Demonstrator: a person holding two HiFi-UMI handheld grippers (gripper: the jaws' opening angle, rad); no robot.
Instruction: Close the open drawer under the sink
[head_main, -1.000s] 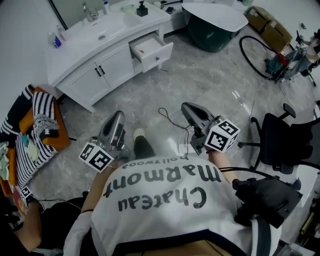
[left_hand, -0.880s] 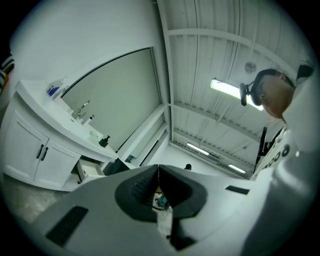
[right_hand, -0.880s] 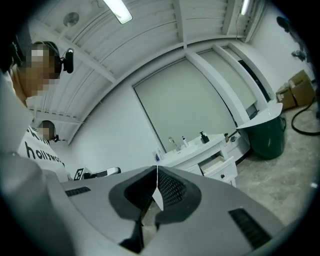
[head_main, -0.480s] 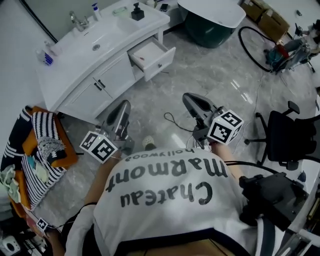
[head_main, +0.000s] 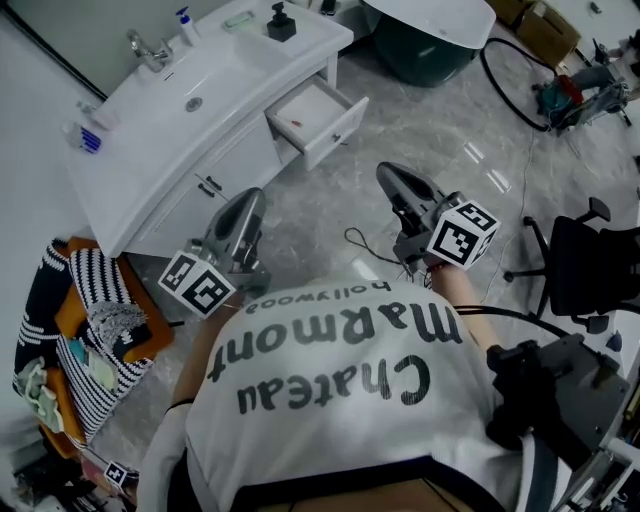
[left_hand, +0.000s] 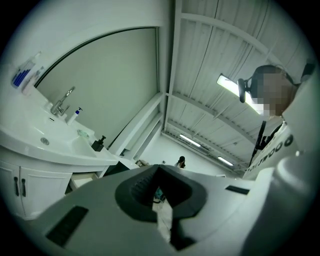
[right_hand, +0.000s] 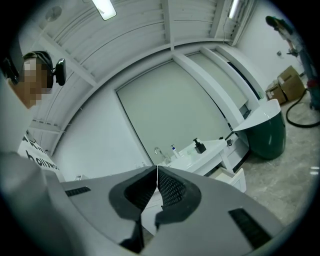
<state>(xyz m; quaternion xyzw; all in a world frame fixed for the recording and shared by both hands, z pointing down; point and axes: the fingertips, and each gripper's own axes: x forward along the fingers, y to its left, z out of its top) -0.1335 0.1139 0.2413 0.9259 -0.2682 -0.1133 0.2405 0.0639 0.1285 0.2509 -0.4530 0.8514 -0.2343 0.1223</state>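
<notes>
while the person (head_main: 330, 390) stood on the grey marbled floor (head_main: 330, 205) facing the white vanity (head_main: 160, 150), a heap of striped clothes (head_main: 85, 320) lay at the far left, just beside the cabinet's end. the vanity top carried a sink basin (head_main: 215, 80), a faucet (head_main: 145, 45) and a black soap dispenser (head_main: 281, 20). the left gripper (head_main: 248, 200) was held level, near the cabinet doors but not touching them, its jaws closed tip to tip with nothing between them. the drawer (head_main: 320, 112) under the right end of the counter stood pulled out, its pale inside showing, apart from both grippers. the right gripper (head_main: 390, 177) pointed roughly toward it, jaws pressed tight together and empty. further right stood a black office chair (head_main: 590, 275).
</notes>
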